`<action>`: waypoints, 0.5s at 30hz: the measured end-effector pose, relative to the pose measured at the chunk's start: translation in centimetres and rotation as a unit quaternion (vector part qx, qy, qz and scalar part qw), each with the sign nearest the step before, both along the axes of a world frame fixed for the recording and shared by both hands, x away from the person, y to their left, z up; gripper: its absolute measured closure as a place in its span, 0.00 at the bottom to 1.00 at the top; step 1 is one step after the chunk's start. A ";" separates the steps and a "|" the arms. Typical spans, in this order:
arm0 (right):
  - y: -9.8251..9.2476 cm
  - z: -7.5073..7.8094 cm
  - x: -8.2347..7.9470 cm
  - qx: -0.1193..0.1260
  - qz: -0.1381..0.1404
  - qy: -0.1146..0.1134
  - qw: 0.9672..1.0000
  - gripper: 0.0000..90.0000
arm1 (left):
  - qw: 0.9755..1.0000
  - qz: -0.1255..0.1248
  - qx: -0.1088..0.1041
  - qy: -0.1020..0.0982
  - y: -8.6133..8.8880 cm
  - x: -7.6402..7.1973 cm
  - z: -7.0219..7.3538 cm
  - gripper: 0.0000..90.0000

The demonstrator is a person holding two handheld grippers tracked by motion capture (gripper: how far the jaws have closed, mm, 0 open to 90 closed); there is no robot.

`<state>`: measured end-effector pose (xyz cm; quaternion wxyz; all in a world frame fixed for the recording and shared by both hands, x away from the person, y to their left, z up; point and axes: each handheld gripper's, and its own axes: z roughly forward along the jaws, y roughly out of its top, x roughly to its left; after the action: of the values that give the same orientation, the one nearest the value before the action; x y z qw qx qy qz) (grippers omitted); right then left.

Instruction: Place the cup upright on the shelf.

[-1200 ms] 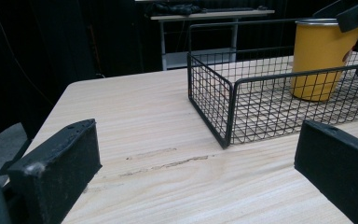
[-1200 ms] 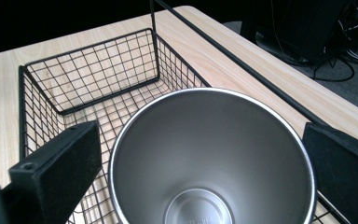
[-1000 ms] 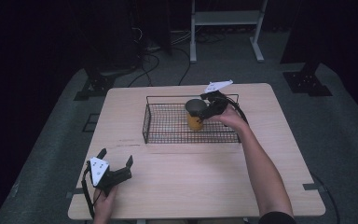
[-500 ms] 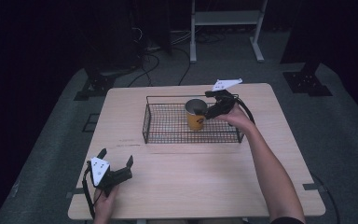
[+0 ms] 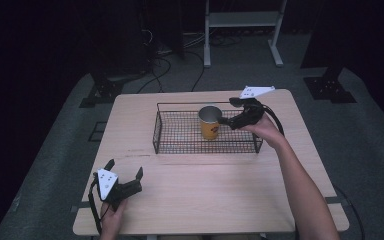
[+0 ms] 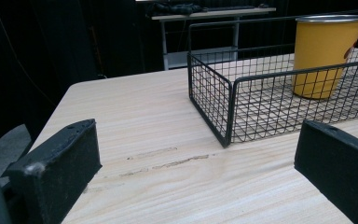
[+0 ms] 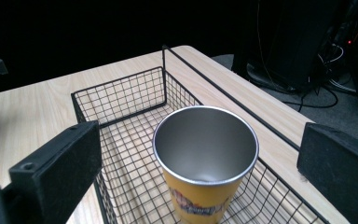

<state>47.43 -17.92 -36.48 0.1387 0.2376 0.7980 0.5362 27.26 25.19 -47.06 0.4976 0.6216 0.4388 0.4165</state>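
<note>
One yellow cup (image 5: 209, 123) stands upright in one wire basket (image 5: 180, 134). Two claws are open: right claw (image 5: 228, 111) at three o'clock of it, left claw (image 5: 126, 172) at the desk's (image 5: 215, 190) seven o'clock.

- High view: fixed above the near edge, looking forward and down over the whole wooden table (image 5: 200, 195) to the dark floor and stands beyond.
- Left gripper view: low, just above the tabletop (image 6: 135, 121), facing the wire basket (image 6: 214, 107) from its near-left corner.
- Right gripper view: close, above the basket (image 7: 121, 93), looking steeply down into the yellow cup (image 7: 205, 163).
- Shared by all three: basket and cup.
</note>
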 end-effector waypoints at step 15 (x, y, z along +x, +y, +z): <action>-1.0 -0.1 -2.3 -0.004 0.014 -0.004 1.000 0.00 | 1.000 -0.001 0.000 0.000 0.0 0.0 0.0 0.00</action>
<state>45.08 -18.89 -36.53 0.1349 0.2238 0.8029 0.5359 27.25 25.17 -47.06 0.4979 0.6222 0.4378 0.4164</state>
